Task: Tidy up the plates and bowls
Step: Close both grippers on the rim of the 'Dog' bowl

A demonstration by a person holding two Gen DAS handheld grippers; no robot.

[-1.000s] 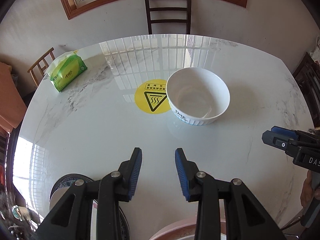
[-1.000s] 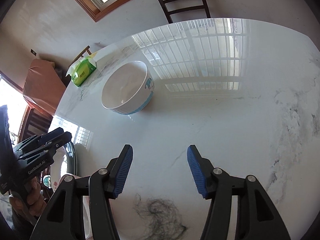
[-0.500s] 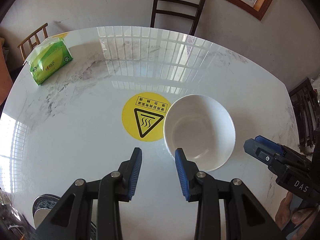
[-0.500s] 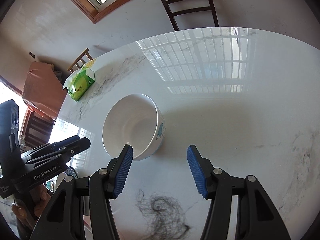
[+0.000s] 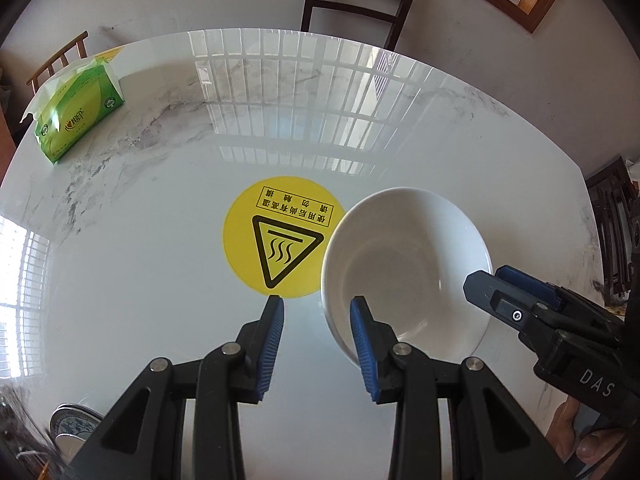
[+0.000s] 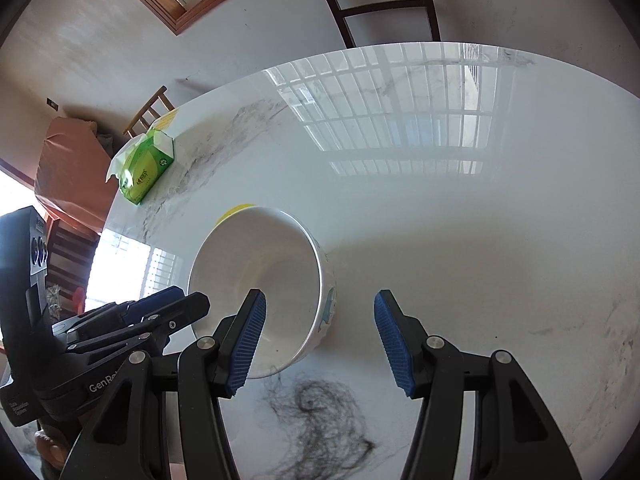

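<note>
A white bowl [image 5: 404, 272] stands upright and empty on the marble table [image 5: 160, 280], just right of a yellow warning sticker [image 5: 280, 236]. My left gripper [image 5: 317, 304] is open and straddles the bowl's left rim, one finger outside and one over the inside, pads apart from it. My right gripper [image 6: 320, 300] is open around the bowl's [image 6: 256, 276] right wall, where a blue print shows, and its pads do not touch either. Each gripper shows in the other's view: the right gripper [image 5: 490, 276] and the left gripper [image 6: 190, 298]. A blue-patterned plate [image 5: 76, 420] peeks in at the near left edge.
A green tissue pack [image 5: 76, 116] lies at the table's far left corner. A dark chair [image 5: 356, 0] stands behind the table and a lighter wooden one [image 5: 60, 60] at the left. A dark wispy tangle [image 6: 316, 420] marks the near tabletop.
Both grippers have moved in across the table to the bowl, which now sits at their jaws. The pink dish at the near edge has left the left wrist view.
</note>
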